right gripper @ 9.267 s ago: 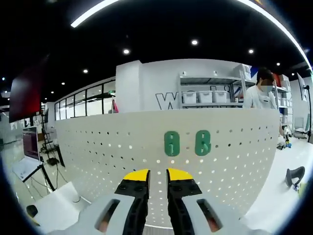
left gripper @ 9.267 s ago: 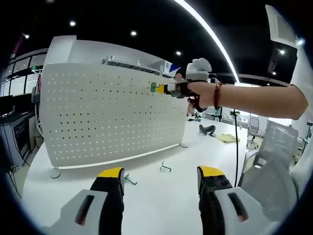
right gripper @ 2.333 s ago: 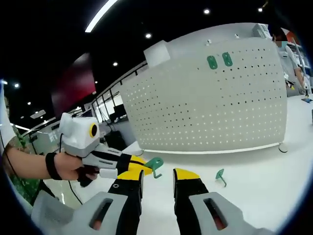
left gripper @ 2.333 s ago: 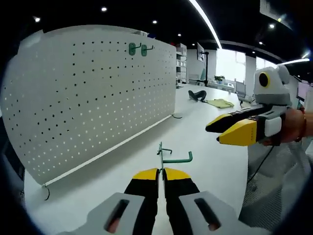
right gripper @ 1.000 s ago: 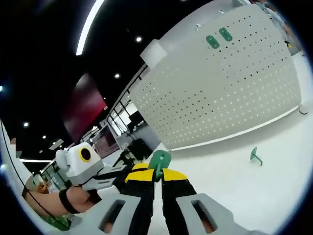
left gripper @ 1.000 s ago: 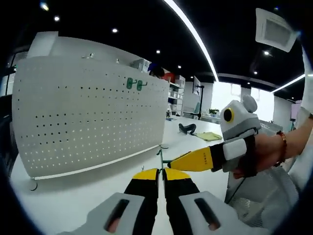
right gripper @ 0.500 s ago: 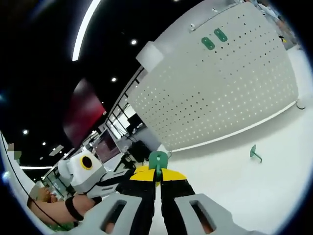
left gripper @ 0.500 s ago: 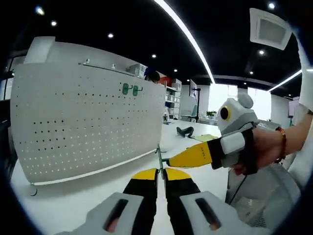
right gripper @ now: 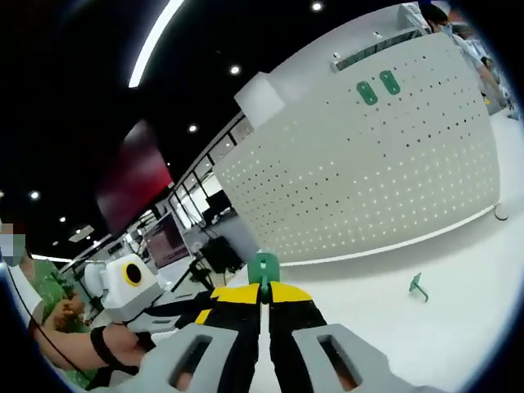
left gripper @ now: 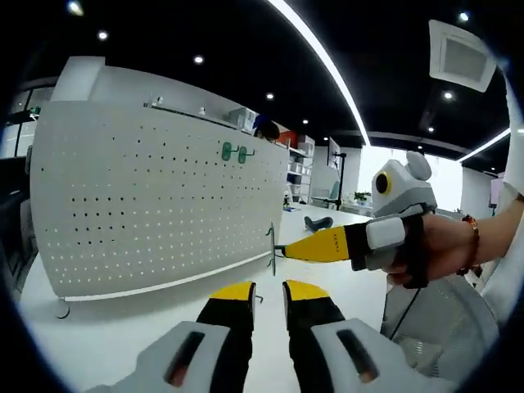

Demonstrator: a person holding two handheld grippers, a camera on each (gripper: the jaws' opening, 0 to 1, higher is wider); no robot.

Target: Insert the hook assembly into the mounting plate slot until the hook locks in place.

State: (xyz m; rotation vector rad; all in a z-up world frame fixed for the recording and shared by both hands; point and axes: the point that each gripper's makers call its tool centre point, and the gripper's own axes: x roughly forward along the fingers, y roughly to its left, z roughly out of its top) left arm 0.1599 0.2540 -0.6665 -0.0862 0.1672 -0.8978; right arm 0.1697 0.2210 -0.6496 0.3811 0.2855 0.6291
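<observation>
The white perforated mounting plate stands upright on the white table, with two green hooks hung near its top. My right gripper is shut on a green hook assembly, held upright in the air. In the left gripper view that right gripper reaches in from the right with the hook's wire at its tips. My left gripper is just below, its jaws a little apart with nothing between them. It shows at lower left in the right gripper view.
A loose green hook lies on the table in front of the plate. A black object sits farther back on the table. A mesh chair is at the right. A person in green stands at the left.
My left gripper's jaws have parted and let go of the hook. The right gripper keeps hold of it. Both views have shifted slightly with the hands.
</observation>
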